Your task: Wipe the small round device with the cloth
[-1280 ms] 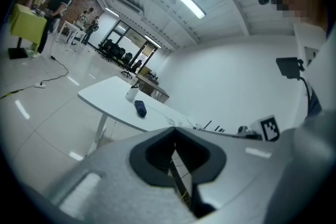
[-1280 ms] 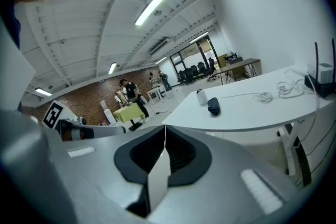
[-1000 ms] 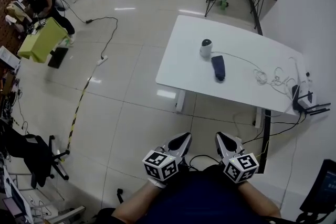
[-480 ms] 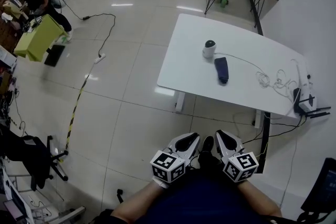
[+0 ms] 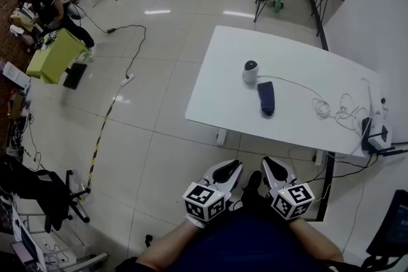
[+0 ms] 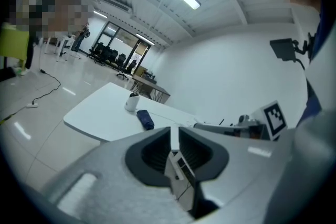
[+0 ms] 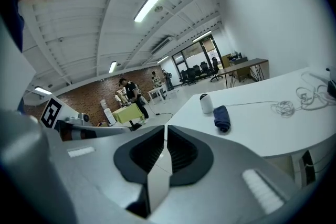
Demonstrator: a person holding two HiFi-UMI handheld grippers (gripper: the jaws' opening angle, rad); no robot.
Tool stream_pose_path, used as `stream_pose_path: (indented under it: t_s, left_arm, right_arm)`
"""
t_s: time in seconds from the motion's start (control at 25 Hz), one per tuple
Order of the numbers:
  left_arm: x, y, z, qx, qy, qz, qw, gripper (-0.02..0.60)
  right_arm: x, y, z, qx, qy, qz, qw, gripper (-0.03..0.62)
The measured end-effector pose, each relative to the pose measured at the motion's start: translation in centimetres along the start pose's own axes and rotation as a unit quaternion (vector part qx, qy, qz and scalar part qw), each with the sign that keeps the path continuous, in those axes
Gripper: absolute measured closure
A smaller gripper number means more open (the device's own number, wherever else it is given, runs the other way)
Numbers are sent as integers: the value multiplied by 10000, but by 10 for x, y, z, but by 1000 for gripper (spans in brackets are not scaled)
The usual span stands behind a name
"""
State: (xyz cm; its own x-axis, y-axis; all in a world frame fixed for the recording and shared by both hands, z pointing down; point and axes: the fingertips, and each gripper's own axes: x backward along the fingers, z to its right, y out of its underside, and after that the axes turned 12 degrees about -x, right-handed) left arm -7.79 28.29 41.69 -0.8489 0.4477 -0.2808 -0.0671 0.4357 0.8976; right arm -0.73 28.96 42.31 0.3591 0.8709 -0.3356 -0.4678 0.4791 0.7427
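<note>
Since a second ago your left gripper (image 5: pixel 224 170) has slid closer to your right gripper (image 5: pixel 273 169), its jaws just opening to a thin slit with nothing between them. Your right jaws are pressed together, empty. Both are well short of the white table (image 5: pixel 223 99), where the dark blue cloth (image 5: pixel 266 97) lies just beside the small round device (image 5: pixel 250 71).

Cam setup: one up top, two riding low

Head cam looked steeply down over the left tongs (image 5: pixel 224 169) and right tongs (image 5: pixel 270 167), desk (image 5: pixel 217 99) well ahead. Each gripper view sat right behind its own jaws, facing that same far-off desk nearly level, so all three shared the device (image 5: pixel 250 71) and cloth (image 5: pixel 266 97).
</note>
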Motion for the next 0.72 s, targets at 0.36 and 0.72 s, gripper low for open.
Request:
stream_pose_path:
  t_s: [0.36,0.72]
  left_arm:
    - [-79,-22,8,-39,-360,24,9993,523]
    - [-113,-34,10,4,-537,-6,9986,503]
  right_arm:
    - [-17,-51,60,49,-405,-166,9990,572]
    - [-22,-82,96,-131,-441,-117,9989,540]
